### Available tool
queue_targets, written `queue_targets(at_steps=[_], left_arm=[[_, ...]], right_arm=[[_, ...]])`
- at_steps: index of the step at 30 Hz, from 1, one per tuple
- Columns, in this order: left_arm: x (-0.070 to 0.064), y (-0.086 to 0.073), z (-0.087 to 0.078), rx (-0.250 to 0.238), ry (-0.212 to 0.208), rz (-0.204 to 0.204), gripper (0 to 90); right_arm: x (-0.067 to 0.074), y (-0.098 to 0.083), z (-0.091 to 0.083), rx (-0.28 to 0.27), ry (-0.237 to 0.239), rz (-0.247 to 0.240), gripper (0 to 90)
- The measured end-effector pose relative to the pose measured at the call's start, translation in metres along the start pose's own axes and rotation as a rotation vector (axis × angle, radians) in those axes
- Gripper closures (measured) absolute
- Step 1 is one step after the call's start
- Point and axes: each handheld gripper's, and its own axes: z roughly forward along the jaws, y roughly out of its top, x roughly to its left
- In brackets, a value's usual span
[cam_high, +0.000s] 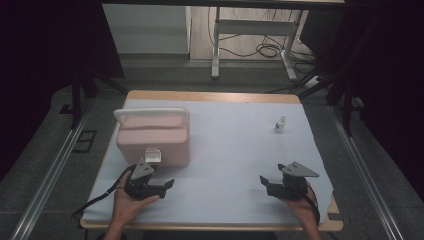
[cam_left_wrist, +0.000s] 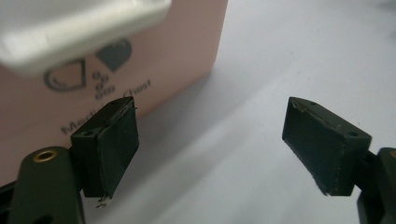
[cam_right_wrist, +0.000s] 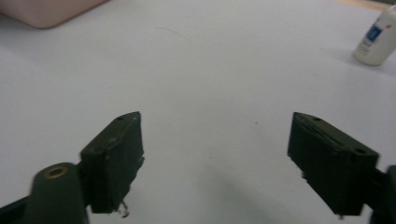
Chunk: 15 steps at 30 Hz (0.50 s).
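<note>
At the near edge of the white mat (cam_high: 225, 150), two grippers, left (cam_high: 167, 185) and right (cam_high: 264, 181), both gaping wide, nothing held. Just beyond the left, one pink box (cam_high: 152, 137), white handle on top, white latch in front. Farther right, one small white bottle (cam_high: 280, 123), upright, unobstructed.

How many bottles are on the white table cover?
1. The small white bottle stands upright near the far right part of the white cover, away from the pink box. More could be hidden inside that closed box.
</note>
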Motion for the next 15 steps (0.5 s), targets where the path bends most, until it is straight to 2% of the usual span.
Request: queue_targets(at_steps=[1,4,8,11,15], left_arm=[[0.0003,-0.0010,0.0001,-0.001,0.001,-0.003,18.5],[0.0004,-0.0018,-0.0009,-0.001,-0.002,-0.009,18.4],[0.0002,-0.0020,-0.0020,-0.004,0.003,-0.011,18.4],[-0.0007,-0.0013,-0.0029,-0.017,-0.020,-0.017,19.1],[-0.0027,0.0002,-0.0076,-0.022,-0.020,-0.012,19.5]], right_arm=[[-0.0019,-0.0003,-0.0005,-0.004,0.020,0.013,20.1],[-0.0056,0.0000,-0.0004,0.002,0.040,0.049,20.9],[-0.0051,-0.0015,0.0004,-0.002,0.041,0.042,24.9],[-0.0057,-0.0040,-0.0006,0.002,0.040,0.046,26.8],[-0.0063,-0.0040,-0.0005,0.007,0.053,0.053,28.3]])
